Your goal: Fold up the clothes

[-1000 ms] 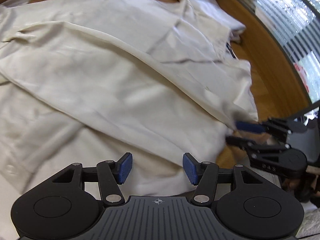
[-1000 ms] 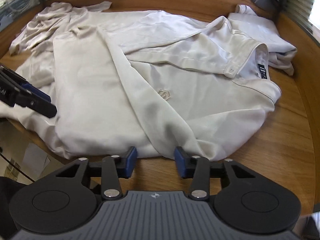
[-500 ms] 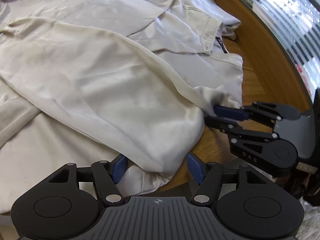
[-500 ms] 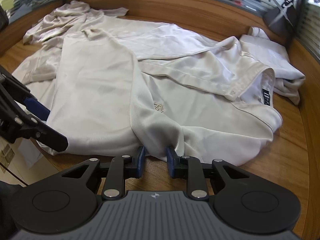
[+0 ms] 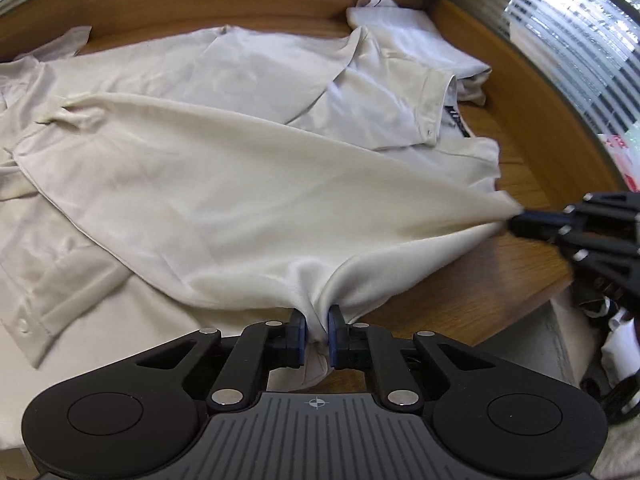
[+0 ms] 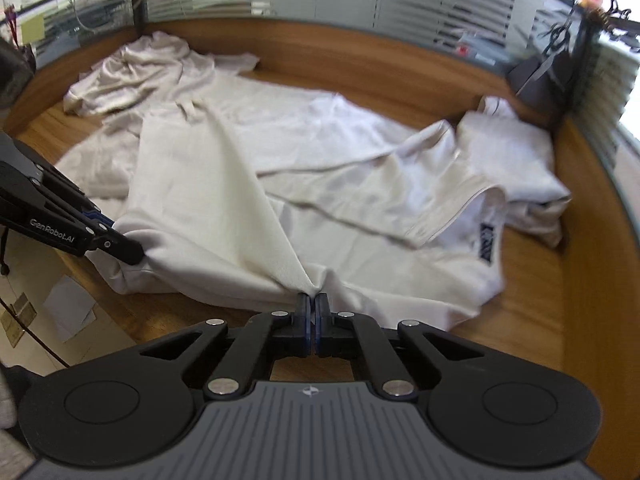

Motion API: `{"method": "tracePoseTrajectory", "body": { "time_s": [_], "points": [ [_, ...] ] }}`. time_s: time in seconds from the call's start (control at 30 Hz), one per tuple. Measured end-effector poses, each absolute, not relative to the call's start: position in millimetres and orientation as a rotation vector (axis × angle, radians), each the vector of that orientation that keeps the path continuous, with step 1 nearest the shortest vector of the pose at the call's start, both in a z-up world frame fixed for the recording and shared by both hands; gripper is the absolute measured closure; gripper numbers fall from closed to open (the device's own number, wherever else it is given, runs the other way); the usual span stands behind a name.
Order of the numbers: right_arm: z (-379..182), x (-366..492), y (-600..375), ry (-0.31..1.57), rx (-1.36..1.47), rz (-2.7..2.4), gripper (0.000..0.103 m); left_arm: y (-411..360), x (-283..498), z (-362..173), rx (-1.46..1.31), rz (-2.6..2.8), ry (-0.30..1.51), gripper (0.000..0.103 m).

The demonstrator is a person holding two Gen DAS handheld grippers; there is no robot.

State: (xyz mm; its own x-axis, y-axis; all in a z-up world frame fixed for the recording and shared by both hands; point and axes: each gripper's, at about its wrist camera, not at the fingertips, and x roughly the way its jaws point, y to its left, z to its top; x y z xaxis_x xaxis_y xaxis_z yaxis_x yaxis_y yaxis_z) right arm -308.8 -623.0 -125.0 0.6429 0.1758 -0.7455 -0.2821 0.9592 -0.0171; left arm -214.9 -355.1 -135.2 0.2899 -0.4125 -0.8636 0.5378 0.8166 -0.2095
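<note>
One cream polo shirt (image 5: pixel 224 184) lies lengthwise across the wooden desk (image 5: pixel 516 272), collar (image 5: pixel 432 108) toward the window side. Two grippers pinch its near edge: the left gripper (image 5: pixel 317 330) is closing on a fold, and the right gripper (image 6: pixel 312 312) is clamped tight on cloth.

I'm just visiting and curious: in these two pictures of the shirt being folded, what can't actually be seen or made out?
- Black neck label on the cream polo shirt: right wrist view, lettering blurred.
- Right tool: left wrist view, body cut off by the frame edge.
- Wooden table: mostly hidden under fabric.
- Crumpled cream garment: right wrist view, shape unreadable.

shirt (image 5: pixel 224 184) spread on desk (image 5: pixel 516 276), 2nd shirt (image 5: pixel 416 36) behind it by collar
</note>
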Motion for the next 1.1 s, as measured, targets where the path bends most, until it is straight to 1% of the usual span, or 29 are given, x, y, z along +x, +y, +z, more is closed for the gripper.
{"method": "tracePoseTrajectory", "body": {
  "time_s": [0.13, 0.2, 0.3, 0.4, 0.47, 0.5, 0.53, 0.57, 0.63, 0.67, 0.73, 0.87, 0.93, 1.07, 1.1],
  "points": [
    [-113.6, -302.6, -638.9, 0.889, -0.130, 0.358, 0.101, -352.8, -219.1, -135.4, 0.149, -0.671, 1.115, 0.090],
    [-116.8, -295.6, -645.9, 0.951, -0.113, 0.410, 0.101, -353.5, -223.1, -140.8, 0.169, -0.683, 1.125, 0.090],
    [-136.3, -285.0, -658.1, 1.075, -0.062, 0.443, 0.101, -353.5, -230.1, -151.8, 0.181, -0.702, 1.147, 0.090],
    [-158.5, -281.7, -665.7, 1.186, -0.040, 0.439, 0.101, -353.6, -237.4, -161.8, 0.181, -0.715, 1.169, 0.086],
    [-167.1, -285.6, -667.9, 1.216, -0.050, 0.395, 0.100, -349.3, -241.0, -163.2, 0.157, -0.714, 1.171, 0.074],
    [-167.9, -288.4, -669.4, 1.218, -0.053, 0.375, 0.099, -344.8, -242.7, -161.7, 0.132, -0.714, 1.165, 0.070],
    [-166.7, -292.0, -671.2, 1.207, -0.050, 0.365, 0.098, -339.0, -244.8, -159.2, 0.104, -0.706, 1.151, 0.062],
    [-164.8, -295.4, -672.9, 1.196, -0.040, 0.360, 0.096, -333.1, -246.9, -156.6, 0.081, -0.696, 1.135, 0.056],
    [-160.3, -300.4, -675.2, 1.176, -0.025, 0.346, 0.075, -320.5, -250.6, -150.5, 0.052, -0.667, 1.101, 0.051],
    [-157.7, -303.0, -675.0, 1.164, -0.025, 0.334, 0.071, -314.2, -251.0, -147.5, 0.046, -0.648, 1.089, 0.047],
    [-151.4, -303.9, -675.0, 1.143, -0.024, 0.321, 0.070, -300.4, -249.3, -142.4, 0.041, -0.598, 1.069, 0.045],
    [-140.9, -304.6, -670.2, 1.106, -0.005, 0.298, 0.065, -268.0, -230.9, -135.8, 0.025, -0.469, 1.033, 0.034],
    [-136.4, -304.7, -664.9, 1.086, -0.003, 0.292, 0.057, -248.5, -212.6, -135.5, 0.001, -0.403, 1.025, 0.031],
    [-132.3, -305.6, -651.3, 1.045, -0.005, 0.293, 0.053, -213.9, -169.5, -135.4, -0.041, -0.295, 1.007, 0.029],
    [-132.5, -305.5, -647.3, 1.039, -0.008, 0.292, 0.051, -206.6, -159.3, -136.0, -0.049, -0.272, 0.998, 0.029]
  ]
}}
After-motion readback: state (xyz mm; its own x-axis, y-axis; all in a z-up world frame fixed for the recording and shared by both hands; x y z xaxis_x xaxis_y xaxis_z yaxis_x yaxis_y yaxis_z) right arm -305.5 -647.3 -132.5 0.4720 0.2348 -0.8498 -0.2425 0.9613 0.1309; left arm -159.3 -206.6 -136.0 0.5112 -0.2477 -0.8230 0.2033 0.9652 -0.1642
